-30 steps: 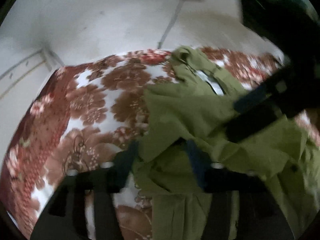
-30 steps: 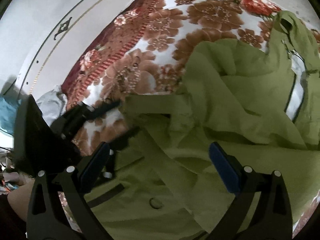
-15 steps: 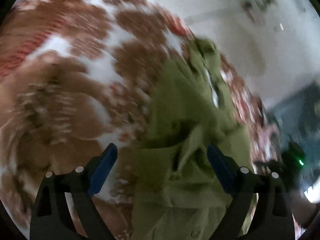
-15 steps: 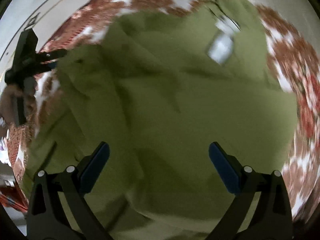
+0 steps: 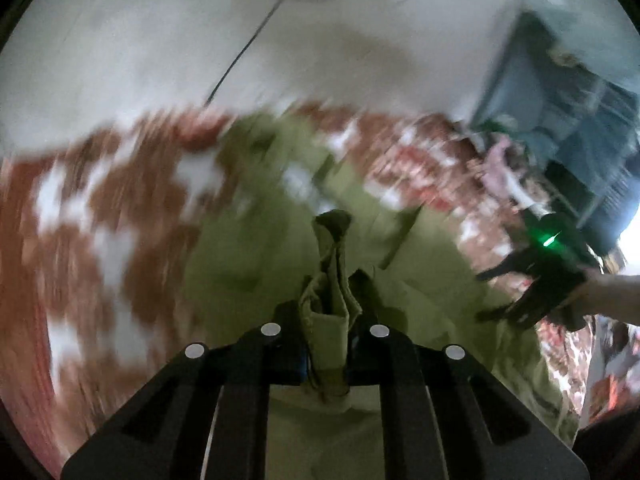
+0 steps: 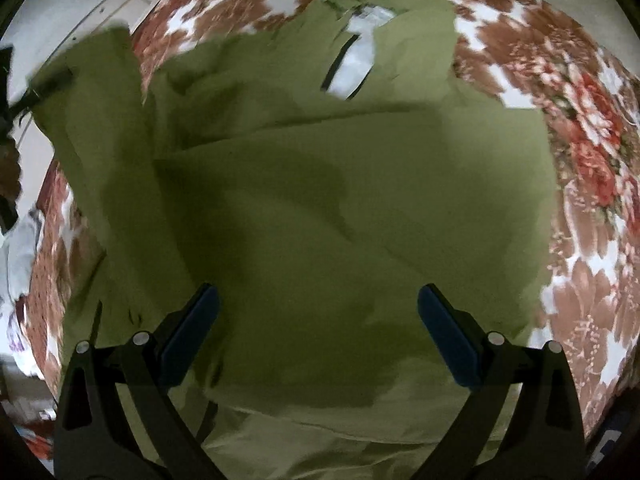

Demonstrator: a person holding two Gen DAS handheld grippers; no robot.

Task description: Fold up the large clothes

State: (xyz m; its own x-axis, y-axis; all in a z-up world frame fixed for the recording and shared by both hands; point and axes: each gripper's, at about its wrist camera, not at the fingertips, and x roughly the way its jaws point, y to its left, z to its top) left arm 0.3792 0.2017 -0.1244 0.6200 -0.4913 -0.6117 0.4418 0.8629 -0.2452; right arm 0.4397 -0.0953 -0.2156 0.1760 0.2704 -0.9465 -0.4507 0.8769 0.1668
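A large olive-green garment (image 6: 320,200) lies spread and rumpled on a floral bedspread (image 6: 580,160). In the left wrist view my left gripper (image 5: 328,320) has a bunched fold of the green garment (image 5: 248,264) pinched between its closing jaws, and the fold stands up ahead of the fingertips. My right gripper (image 6: 318,320) hovers open, pointing steeply down over the middle of the cloth, with nothing between its blue pads (image 6: 192,328). A pale lining with a dark zipper (image 6: 352,64) shows near the garment's far end. The right gripper (image 5: 536,280) appears in a hand at the right.
The brown, red and white bedspread (image 5: 100,220) surrounds the garment on all sides. Behind the bed is a white wall with a dark cable (image 5: 240,52). A blue-grey cabinet (image 5: 560,100) stands at the far right. Pale bedding (image 6: 20,252) lies at the left edge.
My left gripper has gone from wide open to pinched on a fold of the garment and has risen with it. The right gripper has swung across over the middle of the cloth, still open.
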